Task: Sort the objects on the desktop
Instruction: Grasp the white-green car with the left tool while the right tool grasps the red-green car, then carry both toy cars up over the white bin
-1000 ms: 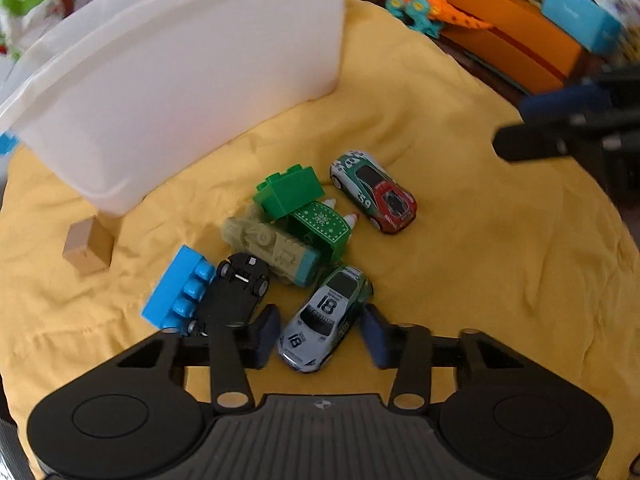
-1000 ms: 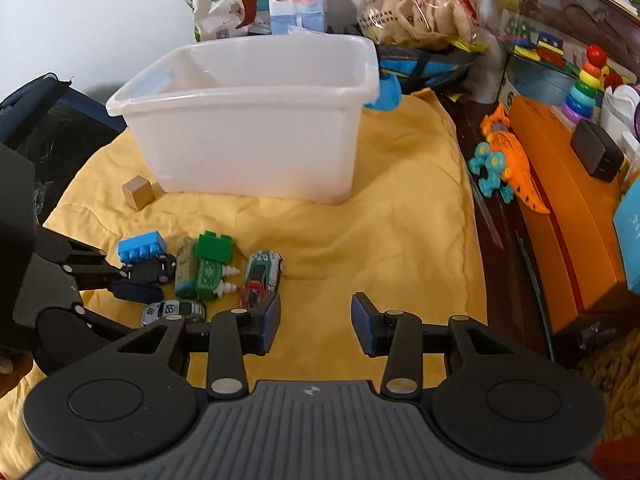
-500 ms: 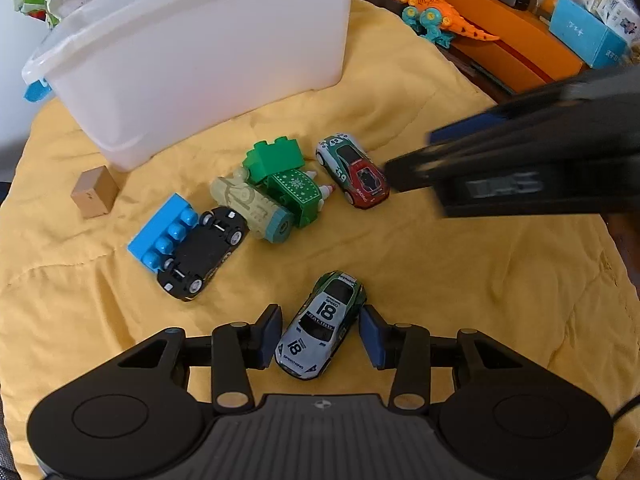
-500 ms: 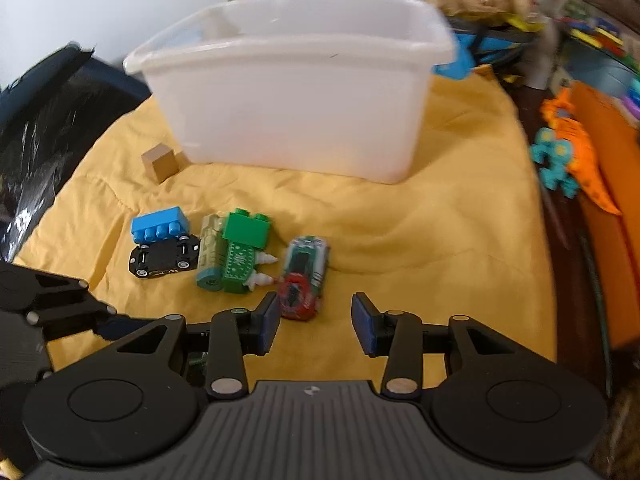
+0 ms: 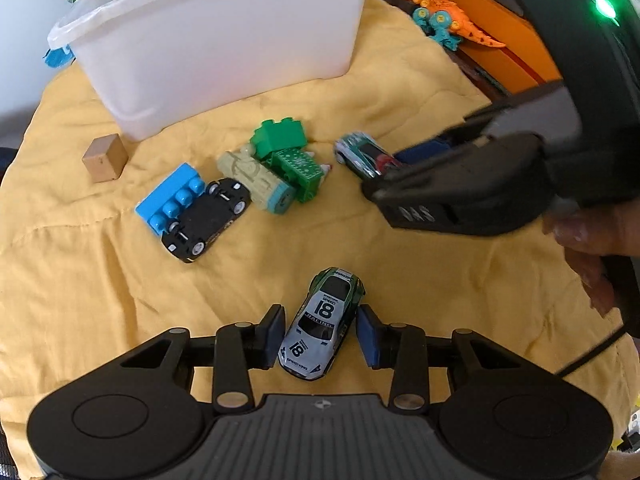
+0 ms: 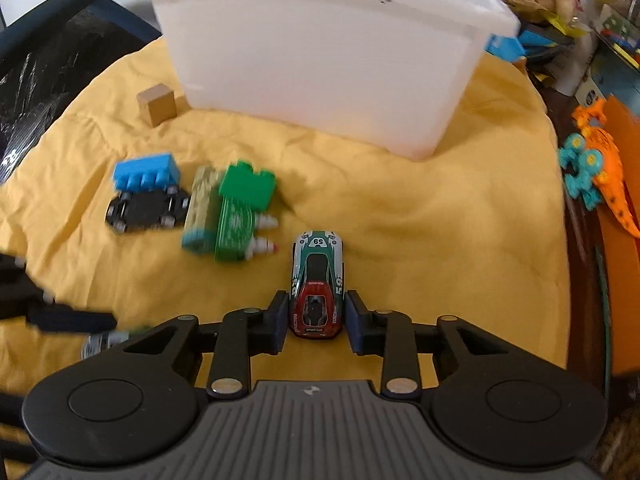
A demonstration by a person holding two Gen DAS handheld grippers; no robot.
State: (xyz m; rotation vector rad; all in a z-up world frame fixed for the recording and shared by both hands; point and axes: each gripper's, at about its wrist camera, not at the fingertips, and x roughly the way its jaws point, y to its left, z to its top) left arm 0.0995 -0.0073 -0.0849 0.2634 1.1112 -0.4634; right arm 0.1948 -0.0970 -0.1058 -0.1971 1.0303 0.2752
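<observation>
A silver-and-green toy car marked 18 [image 5: 324,316] lies on the yellow cloth [image 5: 100,300] between the pads of my left gripper [image 5: 321,336]. The jaws are closing and both pads touch its sides. My right gripper [image 6: 317,320] is closing on a green-and-red car marked 59 [image 6: 318,276], its pads tight against the rear half. In the left wrist view the right gripper [image 5: 460,188] covers part of that car [image 5: 358,154]. A pile holds a blue brick [image 5: 172,196], an overturned black car [image 5: 208,218], a beige roller toy [image 5: 256,178] and green bricks [image 5: 280,138].
A white plastic bin [image 6: 320,60] stands on the far part of the cloth, with a small wooden cube [image 6: 157,104] near its left corner. An orange dinosaur toy [image 6: 600,152] and an orange box lie off the cloth's right edge. A black chair back sits far left.
My left gripper drew back from the pile with car 18 between its pads. My right gripper came down over car 59 and its jaws narrowed around it.
</observation>
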